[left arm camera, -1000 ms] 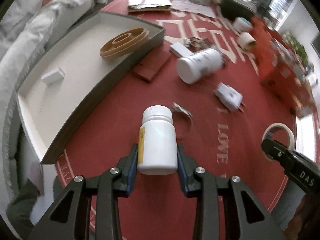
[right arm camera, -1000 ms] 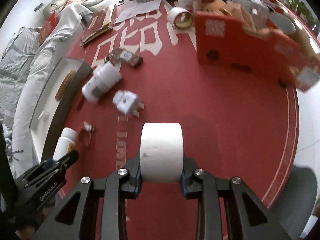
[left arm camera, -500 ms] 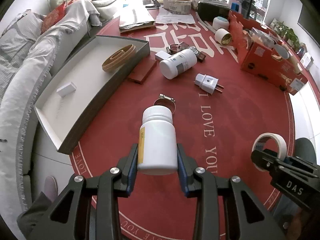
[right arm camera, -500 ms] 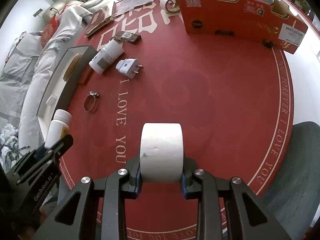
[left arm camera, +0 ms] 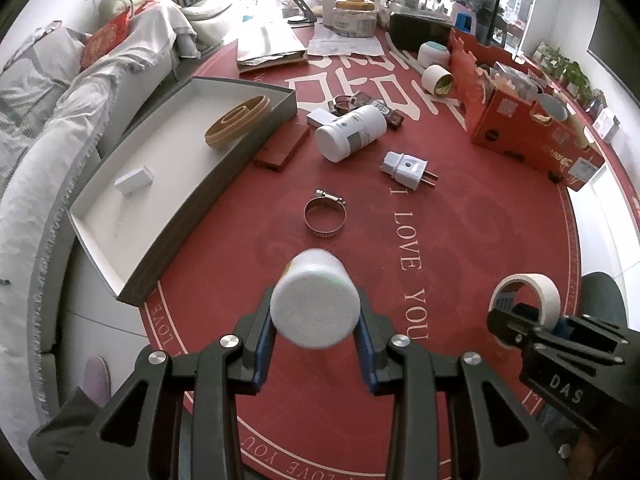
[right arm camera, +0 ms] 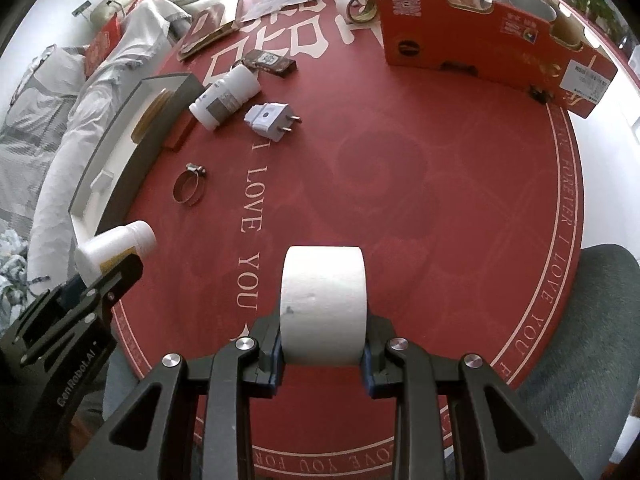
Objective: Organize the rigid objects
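Gripping a white pill bottle (left arm camera: 314, 310) and a masking-tape roll (right arm camera: 323, 306)
Left claw (left arm camera: 316, 344) clamps the plain, flat-bottomed bottle; right claw (right arm camera: 323, 356) clamps the smooth roll.

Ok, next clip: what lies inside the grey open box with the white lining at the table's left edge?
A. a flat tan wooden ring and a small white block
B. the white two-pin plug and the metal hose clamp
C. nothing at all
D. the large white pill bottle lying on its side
A: in the left wrist view the grey open box holds a flat tan wooden ring and a small white block; plug, clamp and large bottle lie on the red cloth.
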`<action>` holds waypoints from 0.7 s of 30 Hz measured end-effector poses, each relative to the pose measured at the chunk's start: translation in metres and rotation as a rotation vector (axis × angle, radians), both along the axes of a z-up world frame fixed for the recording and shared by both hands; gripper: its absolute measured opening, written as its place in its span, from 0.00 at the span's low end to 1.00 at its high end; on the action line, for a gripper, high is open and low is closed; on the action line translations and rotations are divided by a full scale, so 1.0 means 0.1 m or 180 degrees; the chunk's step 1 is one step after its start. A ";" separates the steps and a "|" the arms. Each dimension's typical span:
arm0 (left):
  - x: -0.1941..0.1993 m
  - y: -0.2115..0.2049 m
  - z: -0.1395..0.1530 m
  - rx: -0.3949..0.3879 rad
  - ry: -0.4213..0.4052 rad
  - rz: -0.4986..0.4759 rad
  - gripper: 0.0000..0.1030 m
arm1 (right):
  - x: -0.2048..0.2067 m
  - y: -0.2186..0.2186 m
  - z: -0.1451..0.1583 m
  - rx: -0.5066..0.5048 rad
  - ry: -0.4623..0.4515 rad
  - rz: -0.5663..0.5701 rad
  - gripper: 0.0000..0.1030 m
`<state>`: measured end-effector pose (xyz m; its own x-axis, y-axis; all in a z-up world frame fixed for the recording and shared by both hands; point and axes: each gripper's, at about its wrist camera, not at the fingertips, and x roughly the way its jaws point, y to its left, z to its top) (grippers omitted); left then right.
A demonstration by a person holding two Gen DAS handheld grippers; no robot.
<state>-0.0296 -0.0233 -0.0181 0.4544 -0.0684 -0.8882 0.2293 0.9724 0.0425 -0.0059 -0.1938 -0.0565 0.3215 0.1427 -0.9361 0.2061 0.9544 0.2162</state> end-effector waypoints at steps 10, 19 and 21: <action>0.01 0.19 -0.01 -0.0160 0.0006 0.0136 0.37 | 0.03 0.19 -0.04 -0.0166 0.0093 0.0140 0.29; 0.02 0.27 -0.04 -0.0225 0.0047 0.0185 0.37 | 0.05 0.22 -0.10 -0.0219 0.0181 0.0169 0.29; 0.02 0.27 -0.05 -0.0230 0.0050 0.0176 0.37 | 0.06 0.22 -0.11 -0.0224 0.0196 0.0166 0.29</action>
<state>-0.0272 0.0036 -0.0231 0.4453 -0.1077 -0.8889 0.1753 0.9840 -0.0314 -0.0001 -0.1715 -0.0675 0.2570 0.0908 -0.9621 0.1667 0.9765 0.1367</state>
